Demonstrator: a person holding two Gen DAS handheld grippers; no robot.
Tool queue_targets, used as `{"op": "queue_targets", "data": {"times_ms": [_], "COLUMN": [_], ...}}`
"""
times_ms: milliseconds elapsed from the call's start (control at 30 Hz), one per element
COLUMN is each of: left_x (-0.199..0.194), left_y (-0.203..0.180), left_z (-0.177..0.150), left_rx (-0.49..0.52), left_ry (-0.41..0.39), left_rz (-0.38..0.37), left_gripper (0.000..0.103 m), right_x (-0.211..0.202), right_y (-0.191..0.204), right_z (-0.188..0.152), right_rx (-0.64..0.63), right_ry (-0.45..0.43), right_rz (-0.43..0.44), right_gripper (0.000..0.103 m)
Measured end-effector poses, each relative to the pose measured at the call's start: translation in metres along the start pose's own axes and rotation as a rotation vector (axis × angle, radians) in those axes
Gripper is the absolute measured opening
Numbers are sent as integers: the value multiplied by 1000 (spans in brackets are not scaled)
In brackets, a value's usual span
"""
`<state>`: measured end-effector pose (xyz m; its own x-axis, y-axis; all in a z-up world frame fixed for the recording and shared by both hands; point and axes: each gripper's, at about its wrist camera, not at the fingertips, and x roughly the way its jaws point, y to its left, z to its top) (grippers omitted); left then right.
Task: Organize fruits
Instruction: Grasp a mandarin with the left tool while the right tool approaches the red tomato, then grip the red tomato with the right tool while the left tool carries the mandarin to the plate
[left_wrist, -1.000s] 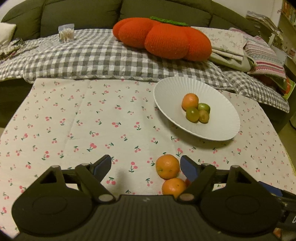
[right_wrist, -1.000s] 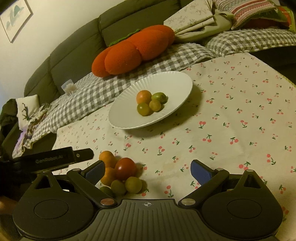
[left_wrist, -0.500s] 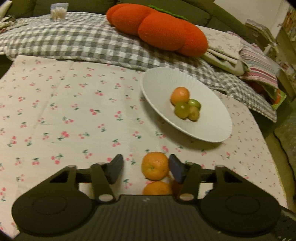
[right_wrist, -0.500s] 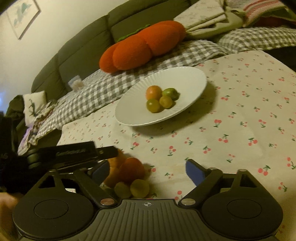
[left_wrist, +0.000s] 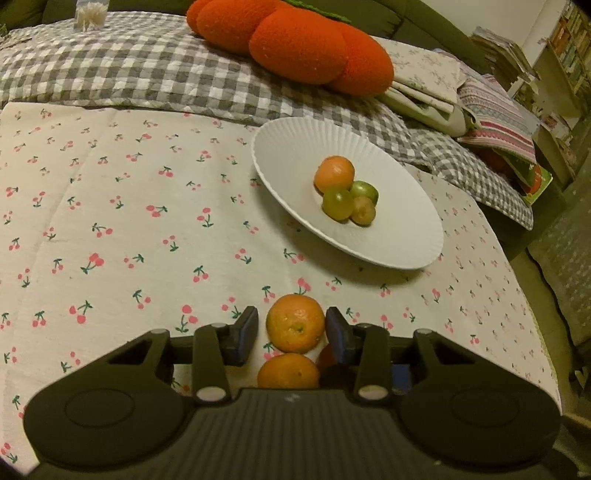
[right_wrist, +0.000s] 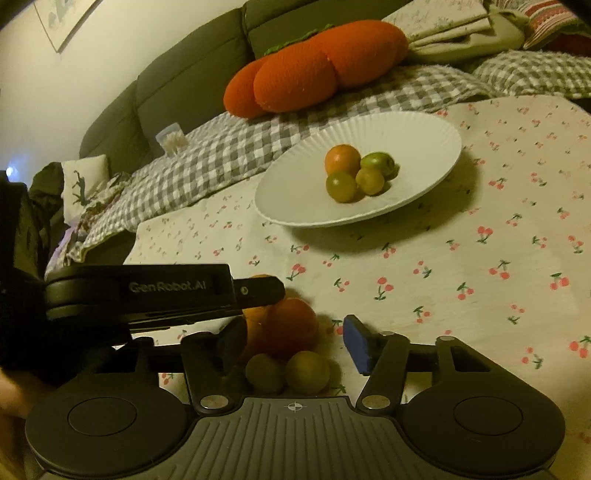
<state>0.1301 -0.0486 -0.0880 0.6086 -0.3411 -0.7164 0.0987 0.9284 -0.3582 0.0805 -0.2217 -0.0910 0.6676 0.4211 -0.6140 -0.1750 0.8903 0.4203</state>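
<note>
Left tool (left_wrist: 291, 330): jaws either side of the near orange (left_wrist: 295, 323), narrow gaps showing, not yet clenched.
Right tool (right_wrist: 293, 349): released, over the fruit pile (right_wrist: 286, 347).

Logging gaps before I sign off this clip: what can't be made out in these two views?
- Left wrist view: whether the left gripper touches the orange between its fingers; a gap seems to remain on the left.
- Left wrist view: the second orange and a red fruit are cut off by the gripper body.
- Right wrist view: the far orange sits behind the left gripper.
- Right wrist view: the pile's full count, under the right gripper.
</note>
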Motion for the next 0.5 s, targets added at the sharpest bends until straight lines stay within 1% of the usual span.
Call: {"op": "queue_targets", "data": {"times_ms": [67, 167, 233, 300, 367, 500], "left_x": [0, 3, 4, 5, 6, 5], "left_y": [0, 0, -1, -1, -1, -2], "left_z": [0, -1, 0, 2, 2, 1], "left_rx": [10, 16, 24, 22, 19, 40], "left_ry": [0, 3, 3, 7, 10, 8], "left_rz": [-1, -6, -6, -11, -21, -17], "left_gripper": [40, 40, 39, 37, 34, 33], "right_x": [4, 6, 6, 6, 6, 4], "right_y": [1, -1, -2, -4, -5, 1], "right_z": [-1, 0, 1, 1, 1, 1], "right_rx": [-7, 11, 12, 18, 23, -5], "right_ry": [-2, -8, -9, -9, -11, -15], "right_rz": [8, 40, 44, 44, 45, 19], "right_gripper": [46, 39, 38, 35, 35, 35]}}
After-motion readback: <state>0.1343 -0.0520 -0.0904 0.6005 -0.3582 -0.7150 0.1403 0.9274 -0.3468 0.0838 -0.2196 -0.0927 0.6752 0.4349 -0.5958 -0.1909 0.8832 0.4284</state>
